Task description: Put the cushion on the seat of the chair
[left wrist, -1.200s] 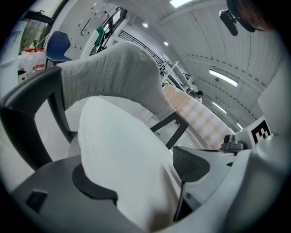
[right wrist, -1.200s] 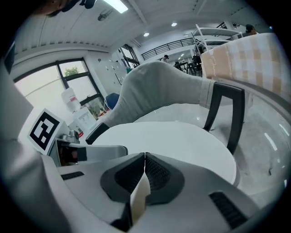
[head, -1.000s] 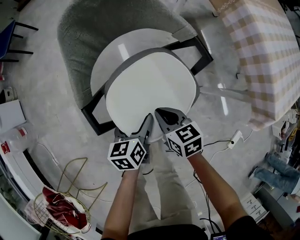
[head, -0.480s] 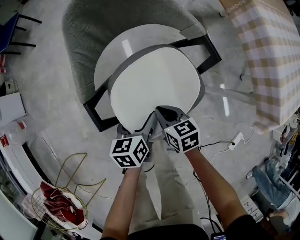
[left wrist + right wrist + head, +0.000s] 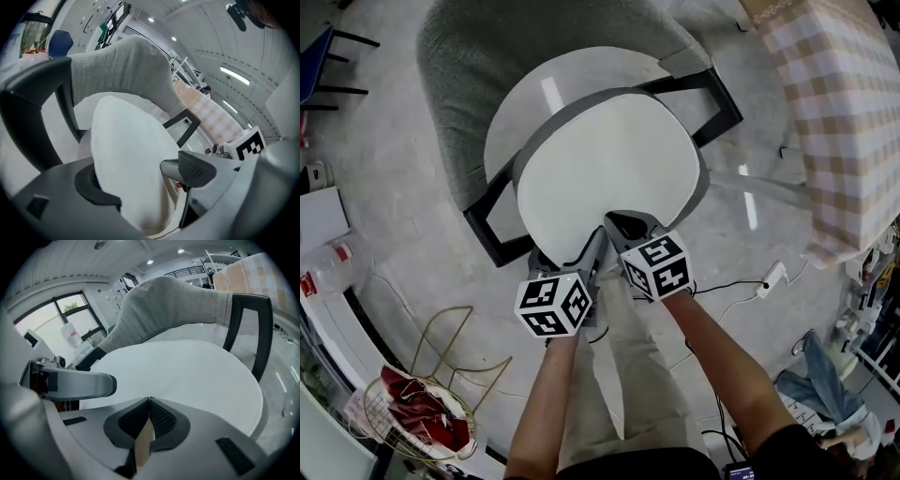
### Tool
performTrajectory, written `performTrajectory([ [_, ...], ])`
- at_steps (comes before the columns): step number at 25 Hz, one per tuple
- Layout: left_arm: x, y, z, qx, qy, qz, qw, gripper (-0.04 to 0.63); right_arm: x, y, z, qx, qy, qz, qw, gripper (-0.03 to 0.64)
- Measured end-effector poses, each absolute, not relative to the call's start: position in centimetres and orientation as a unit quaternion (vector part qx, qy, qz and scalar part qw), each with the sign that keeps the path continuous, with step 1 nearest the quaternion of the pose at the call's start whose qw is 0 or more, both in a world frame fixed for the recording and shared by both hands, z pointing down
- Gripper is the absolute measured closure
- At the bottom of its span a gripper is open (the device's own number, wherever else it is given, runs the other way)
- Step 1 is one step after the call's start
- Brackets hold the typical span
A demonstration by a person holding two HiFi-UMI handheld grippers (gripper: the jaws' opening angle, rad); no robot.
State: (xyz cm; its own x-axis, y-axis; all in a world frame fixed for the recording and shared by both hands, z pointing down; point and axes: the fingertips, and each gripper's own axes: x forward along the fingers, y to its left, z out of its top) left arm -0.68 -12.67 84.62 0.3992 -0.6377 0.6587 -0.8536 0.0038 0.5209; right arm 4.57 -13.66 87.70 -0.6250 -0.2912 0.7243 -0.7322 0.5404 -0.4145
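Two tongs grip one cushion [image 5: 605,169], both at its near rim. The left tongs [image 5: 589,253] are clamped across the thick white edge, their jaws held apart only by the padding between them. The cushion itself is round and pale with a grey border. It lies level over the near and middle part of the chair [image 5: 459,66] seat [image 5: 546,86], leaving the seat's far edge bare below the grey backrest. Whether it already bears on the seat cannot be determined. The right tongs [image 5: 623,227] are closed tight on a thin flap of the same rim, just beside the left pair. In my assessment the item is light and soft and will sag if held at one point. The padding also compresses under the jaws, so a grip at the thin seam may slip. A hold on the rim, with the two grips set further apart, would control it better. At the far right stands a tabletop [image 5: 848,112] under checked cloth, well apart from the chair.
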Motion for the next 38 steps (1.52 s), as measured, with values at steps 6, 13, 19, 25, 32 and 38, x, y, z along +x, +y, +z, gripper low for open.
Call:
performTrajectory([
  [6, -1.1, -12.1, 85.1, 0.695, -0.532, 0.126, 0.466, 0.199, 4.4, -13.6, 88.8, 0.315, -0.817, 0.374, 0.304, 0.598],
  [13, -1.2, -12.1, 85.2, 0.705, -0.525, 0.141, 0.455, 0.199, 4.1, -14.0, 89.9, 0.318, -0.813, 0.381, 0.305, 0.598],
  [19, -2.4, -11.9, 85.7, 0.705, -0.524, 0.151, 0.453, 0.199, 3.6, -14.4, 90.7, 0.322, -0.810, 0.382, 0.307, 0.598],
  [25, -3.2, -10.8, 85.8, 0.698, -0.531, 0.155, 0.454, 0.199, 3.5, -14.2, 91.6, 0.326, -0.805, 0.382, 0.316, 0.598],
  [32, -4.1, -9.5, 85.8, 0.697, -0.536, 0.159, 0.448, 0.199, 3.3, -14.3, 92.5, 0.334, -0.797, 0.390, 0.318, 0.598],
  [38, -3.1, -9.0, 85.6, 0.704, -0.529, 0.159, 0.445, 0.199, 3.1, -14.3, 92.6, 0.335, -0.797, 0.388, 0.321, 0.598],
])
